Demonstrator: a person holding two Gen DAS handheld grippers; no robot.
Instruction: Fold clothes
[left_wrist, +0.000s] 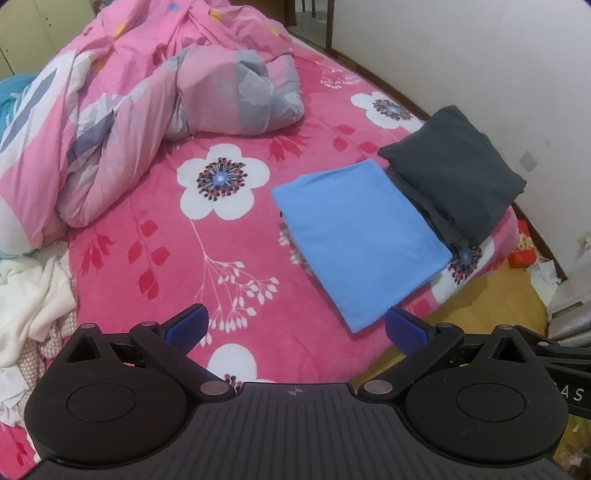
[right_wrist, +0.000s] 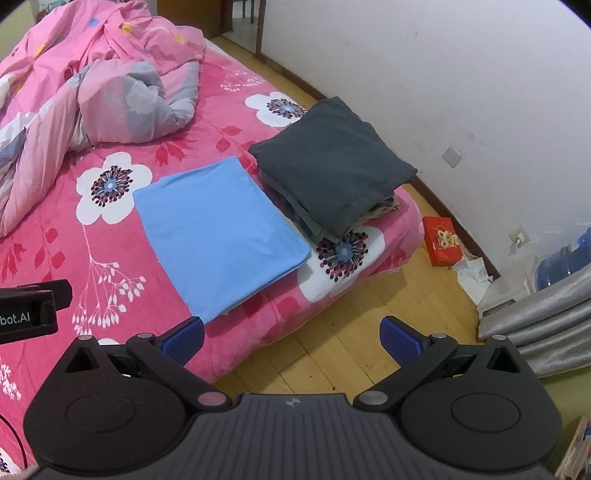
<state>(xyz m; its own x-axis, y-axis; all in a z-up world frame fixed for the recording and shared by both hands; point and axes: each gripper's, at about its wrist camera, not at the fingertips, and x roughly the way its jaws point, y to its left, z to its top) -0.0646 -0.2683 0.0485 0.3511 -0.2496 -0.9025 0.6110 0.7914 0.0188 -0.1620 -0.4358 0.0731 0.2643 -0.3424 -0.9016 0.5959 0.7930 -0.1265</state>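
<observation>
Both units same build. left gripper (left_wrist: 297, 328): matte black housing, ribbed centre plate with small crosshair mark, two round black discs either side, each with a raised oval. Black linkage arms with grey round pivot pins, triangular cut-outs at outer links. Fingers (left_wrist: 188, 326) carry blue textured pads. right gripper (right_wrist: 291, 334): identical body, ribs, discs, pins, blue pads on fingers (right_wrist: 184, 338). Side bracket of the other unit shows in each view: black, white lettering, "bot.AI" readable in right wrist view, partial "A S" in left. No cables clearly visible.
</observation>
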